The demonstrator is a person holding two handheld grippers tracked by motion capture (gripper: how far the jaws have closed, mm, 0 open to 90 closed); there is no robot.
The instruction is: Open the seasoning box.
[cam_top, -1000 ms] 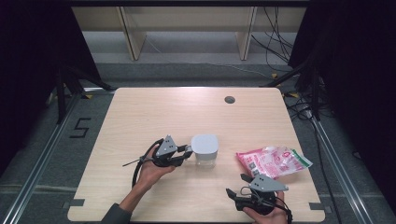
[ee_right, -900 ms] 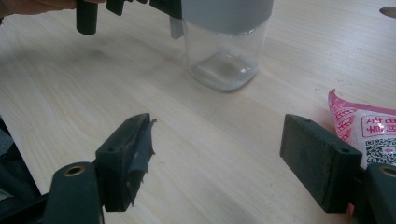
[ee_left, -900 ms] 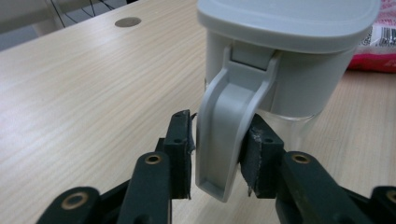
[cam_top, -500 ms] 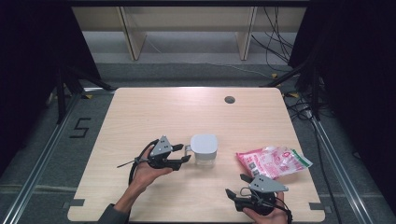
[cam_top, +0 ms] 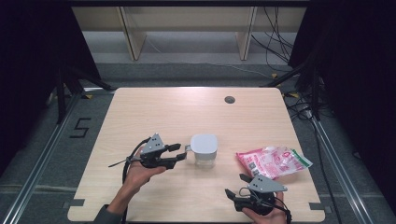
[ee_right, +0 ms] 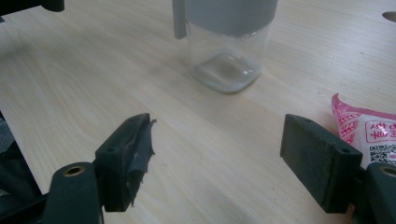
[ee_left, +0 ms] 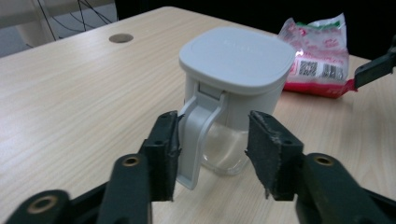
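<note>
A clear jar with a grey square lid (cam_top: 203, 149) stands upright in the middle of the table. Its grey latch flap (ee_left: 198, 135) hangs loose down the side, off the lid. My left gripper (cam_top: 181, 152) is just left of the jar and points at it. In the left gripper view my left gripper (ee_left: 212, 149) has the flap between its jaws, against the left pad (ee_left: 164, 154); the other pad stands apart. Its jaws have just been closing. My right gripper (cam_top: 236, 185) rests open near the front edge, and nothing is between its jaws (ee_right: 217, 158).
A pink snack bag (cam_top: 273, 161) lies flat to the right of the jar, beside the right gripper. A round cable hole (cam_top: 229, 99) sits at the far side of the wooden table (cam_top: 187, 112). Cables trail on the floor at the back right.
My left gripper has drawn back a little to the left of the jar and risen slightly. The right gripper has stayed where it was.
</note>
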